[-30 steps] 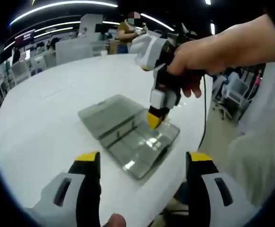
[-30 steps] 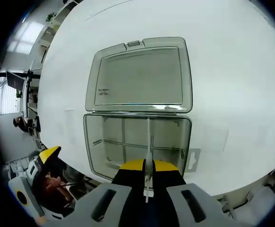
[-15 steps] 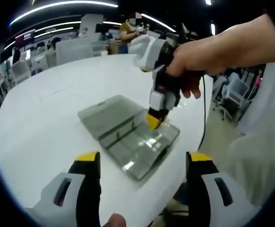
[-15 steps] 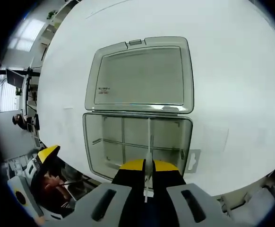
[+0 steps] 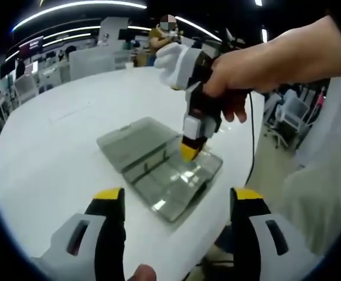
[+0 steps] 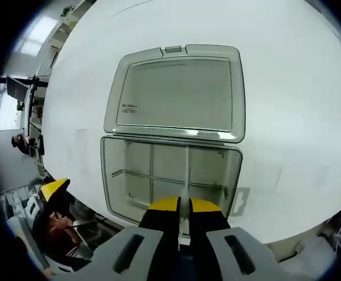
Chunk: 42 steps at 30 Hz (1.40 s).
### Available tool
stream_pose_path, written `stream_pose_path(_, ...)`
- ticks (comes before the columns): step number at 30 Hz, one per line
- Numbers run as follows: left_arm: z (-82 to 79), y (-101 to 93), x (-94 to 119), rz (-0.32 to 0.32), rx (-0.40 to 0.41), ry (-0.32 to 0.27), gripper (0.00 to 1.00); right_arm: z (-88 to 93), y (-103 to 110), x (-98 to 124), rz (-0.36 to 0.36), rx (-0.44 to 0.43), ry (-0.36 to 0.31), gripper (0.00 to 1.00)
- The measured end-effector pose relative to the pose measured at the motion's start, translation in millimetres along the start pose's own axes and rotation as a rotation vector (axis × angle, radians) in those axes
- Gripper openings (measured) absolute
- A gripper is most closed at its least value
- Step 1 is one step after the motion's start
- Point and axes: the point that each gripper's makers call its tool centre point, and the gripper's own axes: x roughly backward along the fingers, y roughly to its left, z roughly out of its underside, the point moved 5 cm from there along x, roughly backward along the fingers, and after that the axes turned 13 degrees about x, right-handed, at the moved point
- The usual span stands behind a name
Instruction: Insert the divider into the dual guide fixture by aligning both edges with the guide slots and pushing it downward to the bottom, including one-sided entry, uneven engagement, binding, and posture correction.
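Right gripper (image 6: 178, 204) stood above the open organizer box (image 6: 170, 175) on the white round surface (image 6: 287, 88), its yellow-tipped fingers (image 6: 163, 205) pressed together on the divider (image 6: 185, 196) — a thin clear strip seen edge-on between them. In the right gripper view the divider's long axis ran from the gripper's tips straight toward the far hinge side, in line with a partition across the tray; its far end pointed at the hinge. How deep it sat in the guide slots I could not tell.

The box lay open flat: the smoky grey lid (image 6: 176, 93) on the far side, the tray with its compartments on the near side, close to the surface edge. A small hang tab (image 6: 239, 198) stuck out at the tray's right near corner.

In the left gripper view the right gripper (image 5: 188, 150) was held by a bare hand (image 5: 258, 64) and pointed steeply down, its yellow tips meeting the box (image 5: 159, 167) near the hinge line on the right side. The divider itself was too thin to make out there.

Left gripper (image 5: 176, 202) hung near the surface edge, well apart from the box — its fingers (image 5: 107, 202) spread wide with nothing between them. Office chairs and a person stood in the far background.
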Motion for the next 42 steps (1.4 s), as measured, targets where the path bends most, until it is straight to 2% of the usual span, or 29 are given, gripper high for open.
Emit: stream_pose_path(42, 7.9, -0.3, 4, -0.017, 0.014, 0.012, 0.70, 4.6, 4, -11, 0.059, 0.080, 0.005, 0.00)
